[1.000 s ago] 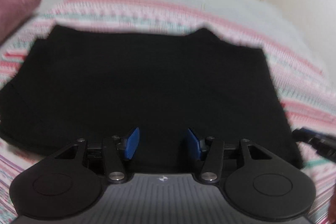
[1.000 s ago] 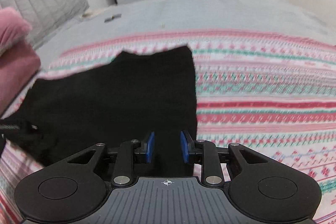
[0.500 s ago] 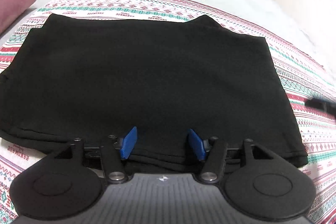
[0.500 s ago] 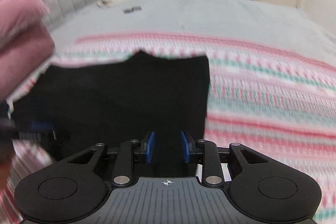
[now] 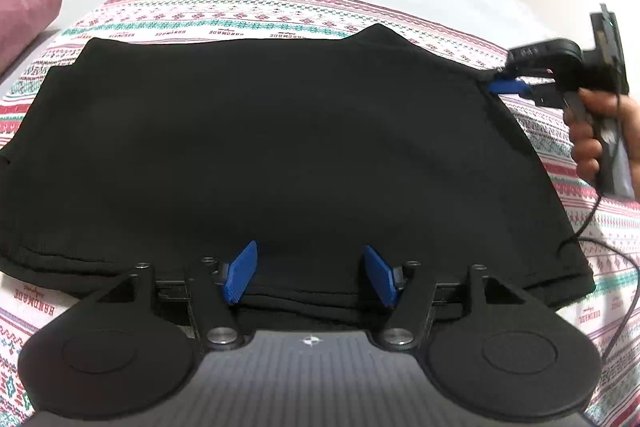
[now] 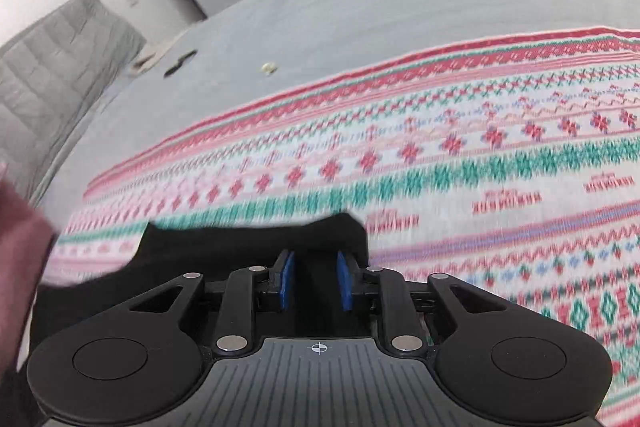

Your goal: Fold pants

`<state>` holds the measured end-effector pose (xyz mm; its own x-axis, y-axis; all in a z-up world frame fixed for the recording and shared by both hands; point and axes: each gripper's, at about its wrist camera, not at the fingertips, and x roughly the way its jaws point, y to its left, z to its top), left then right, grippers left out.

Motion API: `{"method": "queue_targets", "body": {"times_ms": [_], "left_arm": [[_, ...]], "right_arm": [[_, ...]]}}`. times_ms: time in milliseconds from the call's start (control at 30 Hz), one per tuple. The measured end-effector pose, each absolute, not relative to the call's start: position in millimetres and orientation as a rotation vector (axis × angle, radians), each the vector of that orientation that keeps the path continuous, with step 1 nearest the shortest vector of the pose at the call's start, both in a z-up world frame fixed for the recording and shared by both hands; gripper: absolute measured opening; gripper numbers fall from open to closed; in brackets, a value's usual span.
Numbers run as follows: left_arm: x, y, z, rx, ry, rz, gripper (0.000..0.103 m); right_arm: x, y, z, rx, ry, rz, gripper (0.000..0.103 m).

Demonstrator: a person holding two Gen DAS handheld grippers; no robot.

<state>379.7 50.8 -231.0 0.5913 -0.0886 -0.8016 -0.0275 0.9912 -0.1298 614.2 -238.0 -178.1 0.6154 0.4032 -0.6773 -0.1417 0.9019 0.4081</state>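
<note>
Left wrist — pants (image 5: 280,147) beyond claw (image 5: 310,277)

Your light is even and soft, with hardly any shadows. Your left view is sharp; your right view smears the patterned blanket (image 6: 480,155). Fisheye bends both edges.

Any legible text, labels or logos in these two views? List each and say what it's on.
"HANDMADE": woven word repeated in a row on the patterned blanket, beyond the black pants.
"HANDMADE", turned sideways: on the same blanket at the near left edge.
Red lettering on the blanket in the right wrist view: too blurred to read.
Pale marking on the right gripper body: too blurred to read.
Left gripper: only a small logo mark, no text.
</note>
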Motion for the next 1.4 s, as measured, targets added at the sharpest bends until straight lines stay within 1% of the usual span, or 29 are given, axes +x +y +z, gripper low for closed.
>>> {"method": "queue_targets", "body": {"times_ms": [100, 133, 167, 233, 300, 367, 467, 567, 700, 800, 1133, 1400], "left_arm": [[379.9, 52.4, -230.2, -0.144, 0.942, -0.038, 0.083], [380.0, 53.8, -229.8, -0.151, 0.944, -0.041, 0.083], [380.0, 55.6, -229.2, -0.161, 0.947, -0.043, 0.083], [381.4, 60.2, -227.5, -0.193, 0.954, -0.047, 0.083], [382.5, 64.9, -225.9, -0.227, 0.958, -0.047, 0.083], [382.5, 65.6, -225.2, -0.236, 0.957, -0.04, 0.083], [383.7, 57.4, -227.2, -0.206, 0.95, -0.03, 0.083], [382.4, 49.9, -229.3, -0.155, 0.937, -0.016, 0.083], [379.7, 43.3, -231.2, -0.102, 0.923, -0.007, 0.083], [378.7, 45.1, -231.7, -0.095, 0.919, -0.007, 0.083], [378.5, 41.9, -234.8, -0.055, 0.903, 0.009, 0.084], [378.7, 42.1, -235.3, -0.058, 0.898, 0.011, 0.084]], "right_arm": [[607.3, -229.1, -175.7, 0.297, 0.818, 0.27, 0.02], [602.5, -225.6, -173.5, 0.276, 0.807, 0.247, 0.027], [592.4, -221.8, -168.3, 0.242, 0.797, 0.197, 0.031], [571.7, -221.2, -161.5, 0.225, 0.785, 0.183, 0.031], [537.9, -222.6, -151.7, 0.247, 0.792, 0.279, 0.03], [492.6, -217.5, -144.1, 0.209, 0.82, 0.341, 0.03], [437.4, -208.6, -143.3, 0.142, 0.879, 0.369, 0.031], [402.6, -208.8, -148.8, 0.167, 0.899, 0.386, 0.03], [396.5, -213.2, -167.5, 0.19, 0.946, 0.325, 0.029], [391.0, -214.8, -177.8, 0.232, 0.919, 0.303, 0.028], [383.9, -207.3, -175.9, 0.125, 0.924, 0.318, 0.028], [377.5, -210.6, -174.9, 0.114, 0.947, 0.335, 0.028]]}}
